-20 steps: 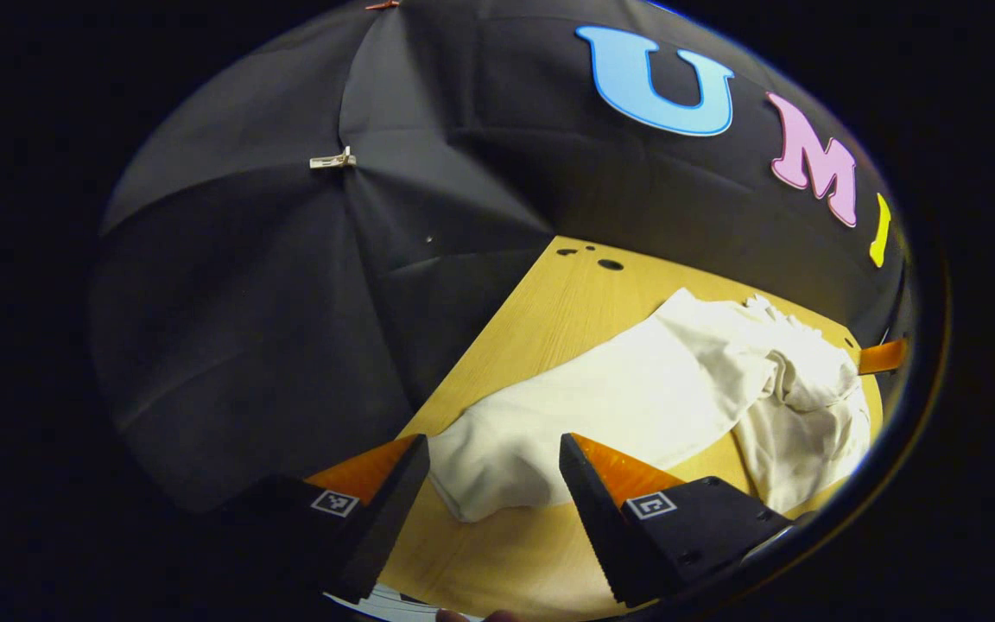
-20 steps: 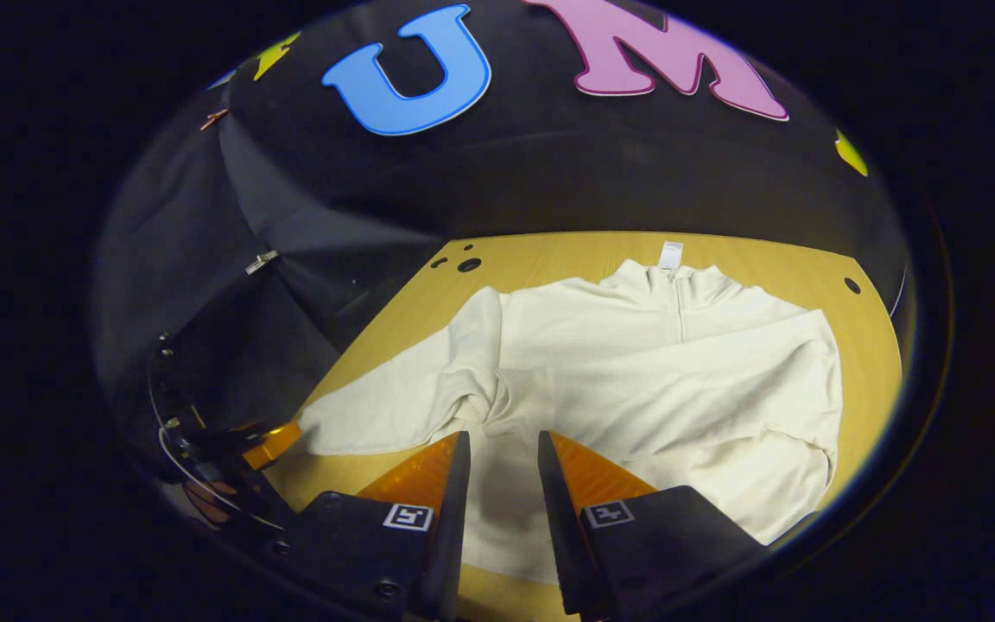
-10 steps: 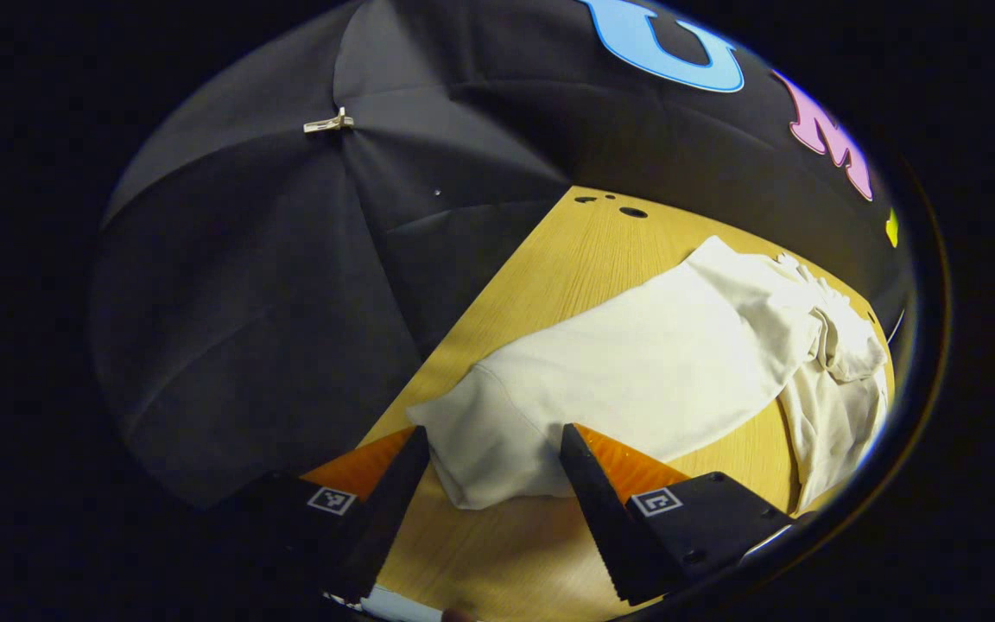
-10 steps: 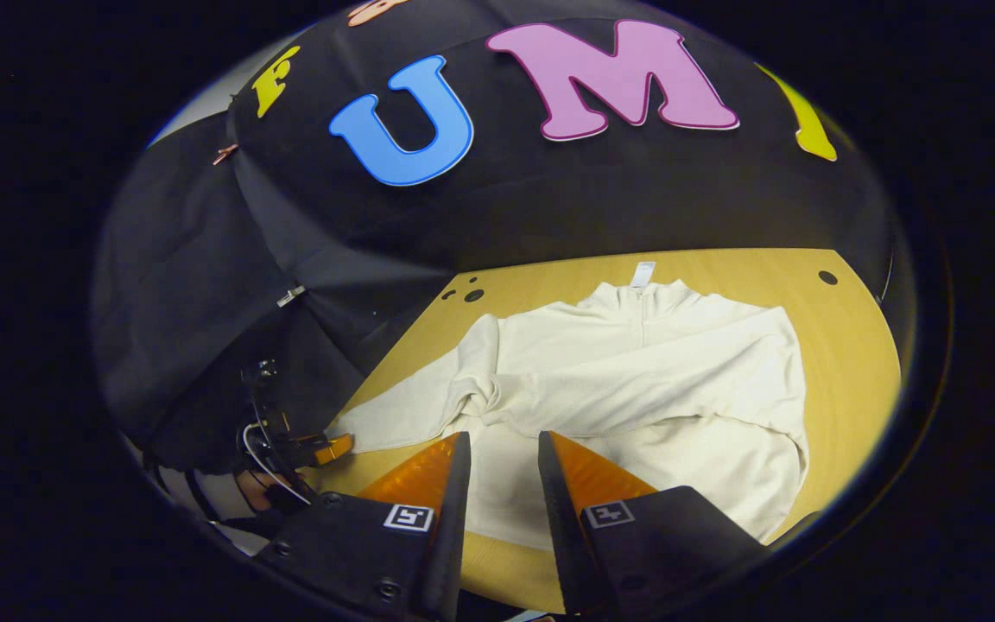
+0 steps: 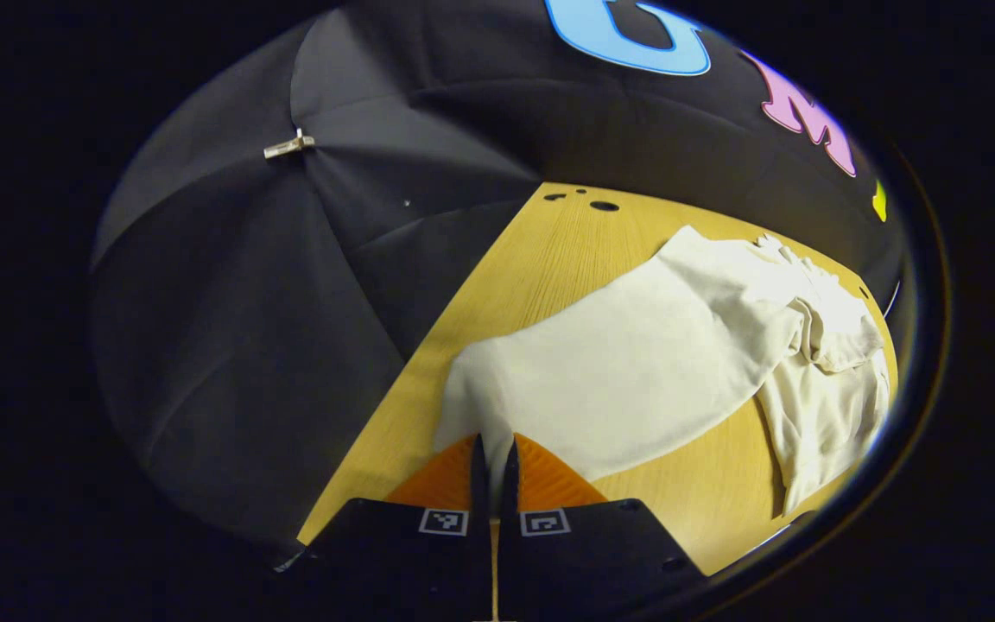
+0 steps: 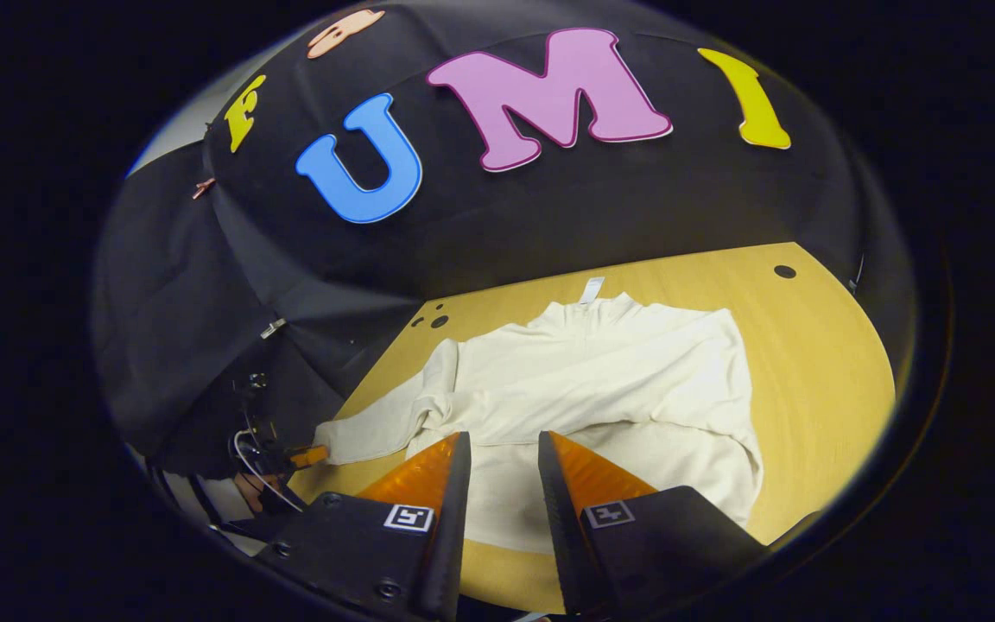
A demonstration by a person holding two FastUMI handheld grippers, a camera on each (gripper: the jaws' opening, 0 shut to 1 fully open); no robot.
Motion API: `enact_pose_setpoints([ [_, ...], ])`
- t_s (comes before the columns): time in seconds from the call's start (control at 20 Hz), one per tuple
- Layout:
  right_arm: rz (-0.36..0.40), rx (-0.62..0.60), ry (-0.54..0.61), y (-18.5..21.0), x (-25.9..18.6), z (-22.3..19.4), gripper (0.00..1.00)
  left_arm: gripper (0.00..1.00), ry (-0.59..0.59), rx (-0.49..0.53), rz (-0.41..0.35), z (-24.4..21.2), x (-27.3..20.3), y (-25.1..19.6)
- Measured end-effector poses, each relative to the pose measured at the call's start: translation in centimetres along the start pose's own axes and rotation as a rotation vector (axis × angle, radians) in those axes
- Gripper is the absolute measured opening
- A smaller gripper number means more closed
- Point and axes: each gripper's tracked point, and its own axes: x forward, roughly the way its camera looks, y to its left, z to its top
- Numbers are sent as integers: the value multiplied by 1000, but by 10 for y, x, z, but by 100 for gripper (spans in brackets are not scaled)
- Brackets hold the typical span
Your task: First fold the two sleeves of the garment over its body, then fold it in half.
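Cuff [image 5: 473,399] of near-left sleeve [image 5: 627,363] pinched in left gripper [image 5: 492,449] for folding; right gripper [image 6: 497,449] narrowly parted, empty.

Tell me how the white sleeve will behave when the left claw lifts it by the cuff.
The sleeve is probably floppy: it lies flat and wrinkles near the shoulder. It will likely hang and trail from the left claw. It looks light, and may tug the sweater.
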Motion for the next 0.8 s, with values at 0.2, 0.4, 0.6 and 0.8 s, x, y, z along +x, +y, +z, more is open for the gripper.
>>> enact_pose_setpoints([
  [0.2, -33, 17, 1, -32, -14, -4, 48, 8, -90, 24, -15, 38, -31, -29],
  [0.4, -54, 28, 11, -57, -23, -10, 48, 7, -161, 31, -89, 79, -62, -79],
  [0.6, -66, 43, 11, -77, -32, -12, 48, 7, -221, 9, -183, 118, -90, -141],
  [0.8, -82, 67, 1, -98, -44, -11, 48, 7, -263, 41, -266, 142, -107, -200],
])
